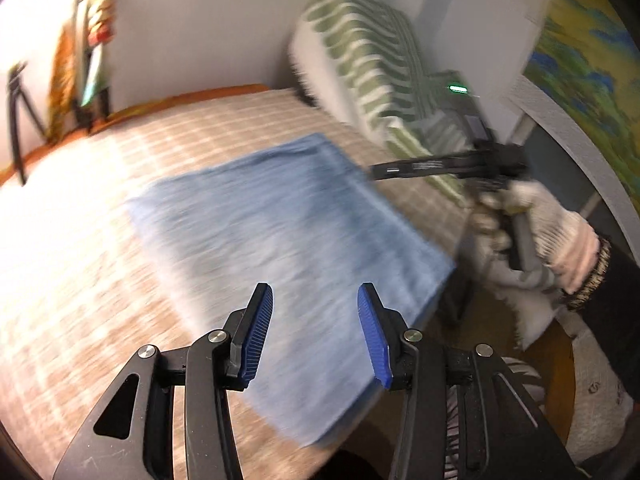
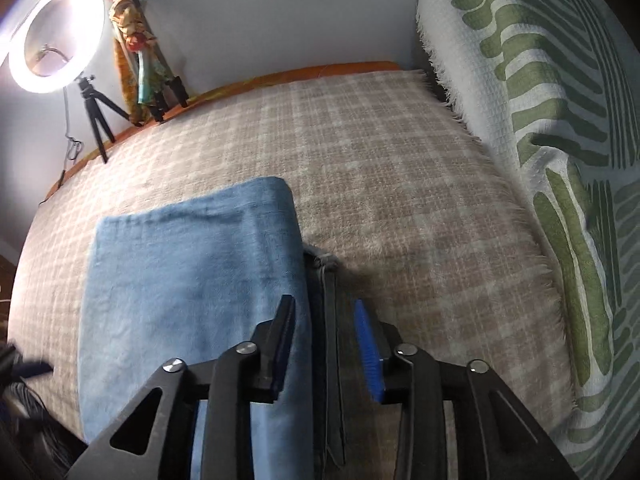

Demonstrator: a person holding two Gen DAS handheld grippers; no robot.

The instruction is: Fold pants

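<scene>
Pants [image 2: 188,292]: one pair, light blue, lying folded into a flat rectangle on the plaid blanket [image 2: 380,168] that covers the bed. In the right wrist view the long axis of the fold runs from the camera away toward the far wall, with the far short edge lying square across the blanket; a darker strip of the garment shows along its right side.

Far left in the right wrist view stands one ring light [image 2: 56,36], lit, on one small black tripod [image 2: 98,120]. Just right of it a bundle of patterned cloth [image 2: 136,48] hangs against the wall. The left wrist view is blurred, so detail there is poor.

Two grippers are present. The left gripper [image 1: 316,332] hovers over the near end of the pants with its blue-padded jaws spread wide and nothing between them. The right gripper [image 2: 326,344] sits low at the right edge of the pants, its jaws also parted; the left finger lies over the blue cloth and the dark strip runs through the gap, but neither pad visibly pinches it. In the left wrist view this same tool reaches in from the right, held by one gloved hand [image 1: 532,224], its tip at the far right edge of the fold.

On the right, one green-and-white patterned throw [image 2: 552,128] with a fringed edge drapes over a raised surface beside the bed.
</scene>
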